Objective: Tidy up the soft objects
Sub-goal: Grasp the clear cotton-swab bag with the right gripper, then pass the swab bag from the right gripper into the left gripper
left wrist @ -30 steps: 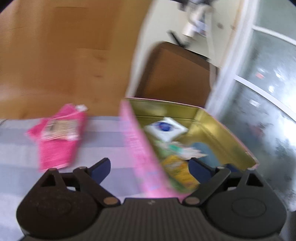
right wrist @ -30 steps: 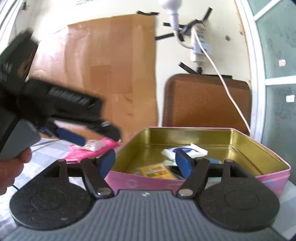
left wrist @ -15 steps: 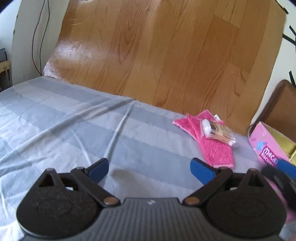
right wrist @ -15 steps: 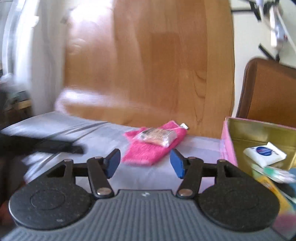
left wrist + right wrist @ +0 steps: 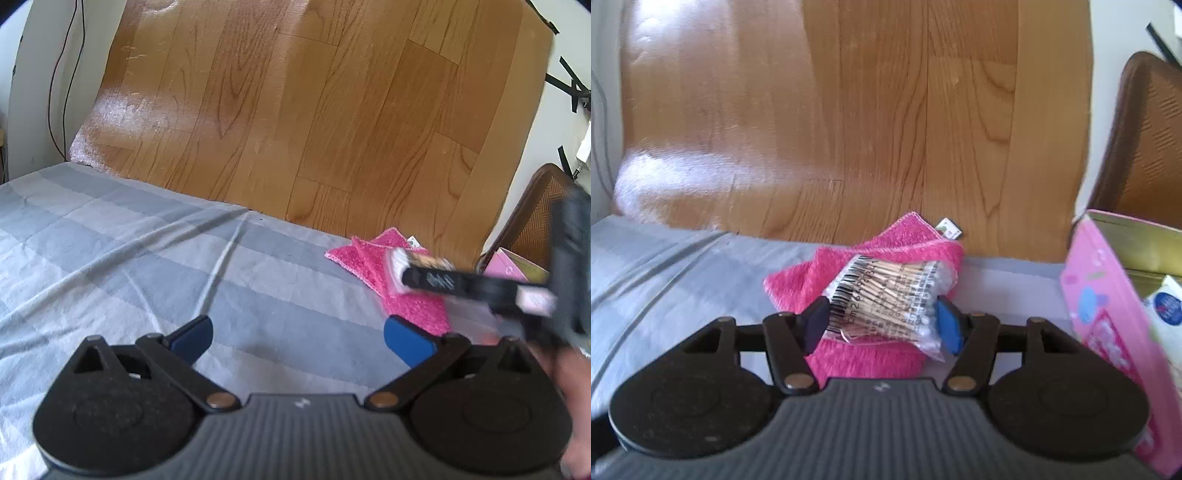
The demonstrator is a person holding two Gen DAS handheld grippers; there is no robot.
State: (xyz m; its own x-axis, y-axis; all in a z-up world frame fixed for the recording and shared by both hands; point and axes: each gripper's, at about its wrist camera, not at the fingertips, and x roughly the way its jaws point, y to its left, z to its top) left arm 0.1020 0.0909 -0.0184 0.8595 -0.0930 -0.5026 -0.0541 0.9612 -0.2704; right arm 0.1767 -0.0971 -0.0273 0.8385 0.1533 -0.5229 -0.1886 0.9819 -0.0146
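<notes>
Cotton swabs in a clear bag [image 5: 886, 295] lie atop a folded pink cloth [image 5: 864, 258] on the grey striped sheet [image 5: 147, 258], between the right gripper's [image 5: 882, 325] spread, just-narrowed jaws; pad contact is unclear. The pink tin [image 5: 1108, 295] stands just right. The left gripper [image 5: 297, 334], jaws just widened, holds nothing.

A home: grey striped bedsheet [image 5: 147, 251], wicker chair [image 5: 1145, 147].

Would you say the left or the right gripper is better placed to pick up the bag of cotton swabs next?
Right. The right gripper already straddles the bag of cotton swabs on the pink cloth. The left gripper stands wide open over bare bedsheet, off to the side.
</notes>
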